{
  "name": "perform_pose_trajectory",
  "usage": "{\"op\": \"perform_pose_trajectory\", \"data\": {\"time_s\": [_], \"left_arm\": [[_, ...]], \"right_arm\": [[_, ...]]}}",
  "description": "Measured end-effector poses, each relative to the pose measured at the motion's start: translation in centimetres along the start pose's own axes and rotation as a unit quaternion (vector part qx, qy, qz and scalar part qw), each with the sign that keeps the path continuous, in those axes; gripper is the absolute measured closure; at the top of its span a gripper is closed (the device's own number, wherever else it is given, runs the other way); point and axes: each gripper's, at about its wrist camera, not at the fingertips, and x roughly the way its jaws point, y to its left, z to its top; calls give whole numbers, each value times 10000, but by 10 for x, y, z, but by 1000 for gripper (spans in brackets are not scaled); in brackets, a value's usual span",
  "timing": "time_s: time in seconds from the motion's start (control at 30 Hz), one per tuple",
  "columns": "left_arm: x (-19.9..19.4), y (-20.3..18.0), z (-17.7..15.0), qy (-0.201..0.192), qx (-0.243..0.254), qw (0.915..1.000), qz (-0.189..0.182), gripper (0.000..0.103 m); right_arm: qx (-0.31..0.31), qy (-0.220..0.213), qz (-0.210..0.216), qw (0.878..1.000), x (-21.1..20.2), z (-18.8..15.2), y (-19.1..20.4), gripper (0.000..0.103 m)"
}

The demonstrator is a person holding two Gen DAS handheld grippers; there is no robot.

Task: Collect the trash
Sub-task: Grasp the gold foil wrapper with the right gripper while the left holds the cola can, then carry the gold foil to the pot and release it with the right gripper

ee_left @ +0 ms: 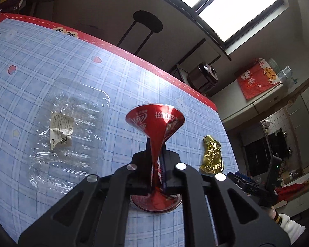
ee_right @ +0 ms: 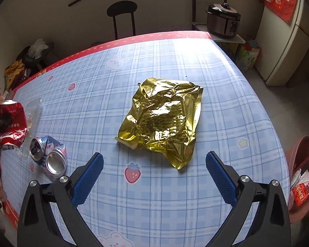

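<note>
My left gripper (ee_left: 156,148) is shut on a crushed red cola can (ee_left: 154,119), pinched flat at its middle and held clear of the tablecloth. The right wrist view shows that same red can (ee_right: 11,123) at the far left. My right gripper (ee_right: 154,164) stands open above the table, its blue pads (ee_right: 88,177) wide apart with nothing between them. Just ahead of it lies a crumpled gold foil wrapper (ee_right: 162,121). A crushed silver-and-blue can (ee_right: 48,154) lies on the cloth to the left. A clear plastic tray (ee_left: 68,127) with a paper label lies flat.
The table wears a blue checked cloth (ee_right: 216,72) with a red border. A pink basin (ee_right: 298,150) holding packets sits off the table's right edge. Behind the table stand a black chair (ee_right: 122,10), a rice cooker (ee_right: 223,20) and a fridge (ee_right: 284,41).
</note>
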Motion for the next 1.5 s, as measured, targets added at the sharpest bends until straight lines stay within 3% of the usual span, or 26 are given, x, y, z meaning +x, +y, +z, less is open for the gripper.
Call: {"op": "perform_pose_trajectory", "data": {"time_s": [0.27, 0.4, 0.57, 0.73, 1.1, 1.5], "left_arm": [[-21, -3, -7, -152, -23, 9999, 8, 92], [-27, -2, -11, -157, -76, 9998, 4, 92], [-32, -1, -19, -164, -114, 9998, 14, 92], [-32, -3, -24, -162, -157, 9997, -25, 92], [-28, -16, -47, 64, -114, 9997, -215, 92], [-36, -39, -66, 138, 143, 9995, -234, 92]], "right_arm": [[174, 54, -400, 9990, 55, 38, 23, 6], [232, 144, -1115, 9934, 81, 48, 32, 6], [352, 326, -1436, 9885, 98, 52, 31, 6], [369, 421, -1279, 9902, 97, 50, 24, 7], [599, 42, 117, 9981, 48, 12, 3, 11], [208, -552, 584, 9965, -20, -36, 16, 11]]}}
